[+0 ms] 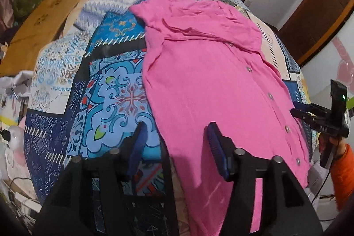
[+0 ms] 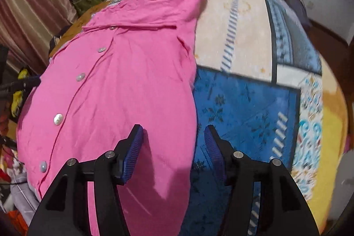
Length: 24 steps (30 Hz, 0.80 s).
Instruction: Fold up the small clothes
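The pink shirt (image 1: pixel 205 90) lies flat on the patterned bed (image 1: pixel 115 90), its length running away from both tongs. Left tongs (image 1: pixel 177 147) straddle its left edge, right tongs (image 2: pixel 173 152) its right edge, both wide, holding nothing

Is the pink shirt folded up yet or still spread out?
Mostly spread out. The pink shirt lies flat and buttoned on the patterned bedspread; only its top looks folded over.

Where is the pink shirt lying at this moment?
The pink shirt lies spread flat on the blue patterned bedcover, buttons up, right of centre in the left wrist view, with both open grippers over its near edges.
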### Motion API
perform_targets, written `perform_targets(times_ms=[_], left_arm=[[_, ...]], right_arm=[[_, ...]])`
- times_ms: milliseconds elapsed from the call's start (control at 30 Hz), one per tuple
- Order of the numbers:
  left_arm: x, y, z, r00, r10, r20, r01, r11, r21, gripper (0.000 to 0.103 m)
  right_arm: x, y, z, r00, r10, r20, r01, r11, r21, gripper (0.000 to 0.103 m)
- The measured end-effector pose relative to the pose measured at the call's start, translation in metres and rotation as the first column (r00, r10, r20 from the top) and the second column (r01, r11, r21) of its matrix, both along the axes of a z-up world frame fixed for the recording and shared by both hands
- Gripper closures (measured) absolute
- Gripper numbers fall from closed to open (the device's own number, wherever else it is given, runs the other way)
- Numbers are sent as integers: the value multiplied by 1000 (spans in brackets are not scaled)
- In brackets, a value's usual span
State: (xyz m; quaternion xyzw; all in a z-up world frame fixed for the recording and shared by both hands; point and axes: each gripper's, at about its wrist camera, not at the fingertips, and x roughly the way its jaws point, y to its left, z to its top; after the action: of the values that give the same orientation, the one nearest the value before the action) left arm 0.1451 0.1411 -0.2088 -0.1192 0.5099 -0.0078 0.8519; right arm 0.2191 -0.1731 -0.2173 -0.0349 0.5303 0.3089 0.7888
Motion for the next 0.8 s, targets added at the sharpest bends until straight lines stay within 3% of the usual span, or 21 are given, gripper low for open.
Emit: perform_targets(times_ms=[33,67,100,133,167,233,300,433,533,633,800], left_arm=[[-1,-2,0,1000,-2,8,2,1000,3,61],[0,-3,1,1000,-2,15,2,1000,0,74],[1,-3,1,1000,-3,18,3,1000,-11,88],[4,-2,0,1000,-5,15,6,1000,-30,94],[8,0,0,1000,-5,12,6,999,-39,97],[18,1,0,1000,-13,12,14,1000,-24,97],[33,3,-2,1000,-16,9,15,999,35,97],[72,21,-9,999,36,0,-35,996,86,97],[94,38,-13,998,62,-27,-61,997,46,97],[91,46,-9,996,74,-41,-74,997,2,95],[51,37,-1,998,32,-45,-31,999,21,71]], right_arm=[[4,-2,-2,1000,-14,-21,15,1000,21,50],[9,-2,-4,999,-23,-45,25,999,37,50],[13,0,-5,998,-19,-60,22,999,49,55],[14,3,-6,998,-5,-65,10,998,65,67],[16,8,-5,998,16,-63,-11,997,78,73],[20,19,-4,998,43,-44,-40,997,68,94],[29,33,-1,997,74,-12,-73,996,58,95],[60,64,4,997,70,38,-72,996,47,95],[71,75,8,997,33,71,-35,999,32,91],[68,70,16,997,13,71,-15,1000,27,88],[41,42,22,998,23,57,-24,999,22,67]])
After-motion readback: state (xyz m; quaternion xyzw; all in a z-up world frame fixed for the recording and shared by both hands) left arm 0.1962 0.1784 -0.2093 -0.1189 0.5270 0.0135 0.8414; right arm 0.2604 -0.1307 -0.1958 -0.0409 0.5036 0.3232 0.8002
